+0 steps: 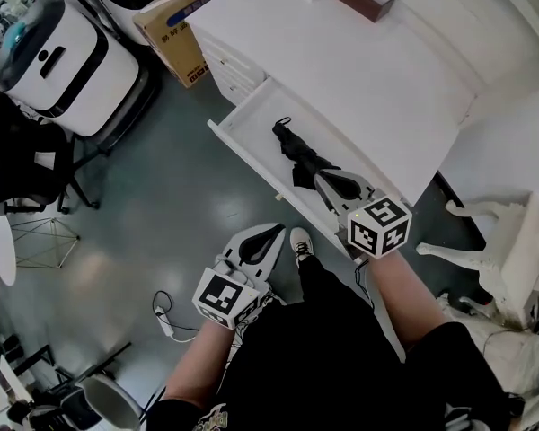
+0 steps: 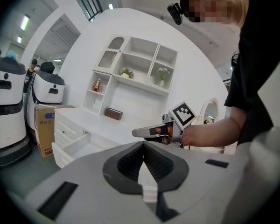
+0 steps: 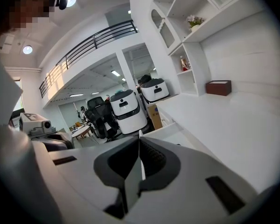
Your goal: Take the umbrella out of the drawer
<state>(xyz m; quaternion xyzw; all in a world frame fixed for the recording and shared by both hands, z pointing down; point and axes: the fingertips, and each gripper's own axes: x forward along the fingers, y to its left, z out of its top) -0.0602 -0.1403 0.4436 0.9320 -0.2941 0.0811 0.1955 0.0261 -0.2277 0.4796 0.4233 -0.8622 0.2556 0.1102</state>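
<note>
The right gripper (image 1: 322,180) is hovering, jaws pressed together and empty, with the umbrella (image 1: 296,155) lying just ahead in the drawer (image 1: 242,155). The left gripper (image 1: 277,228) is hanging likewise closed.

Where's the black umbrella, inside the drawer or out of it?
Inside. The folded umbrella lies in the pulled-out drawer; the right gripper by its near end has its jaws together, gripping nothing.
</note>
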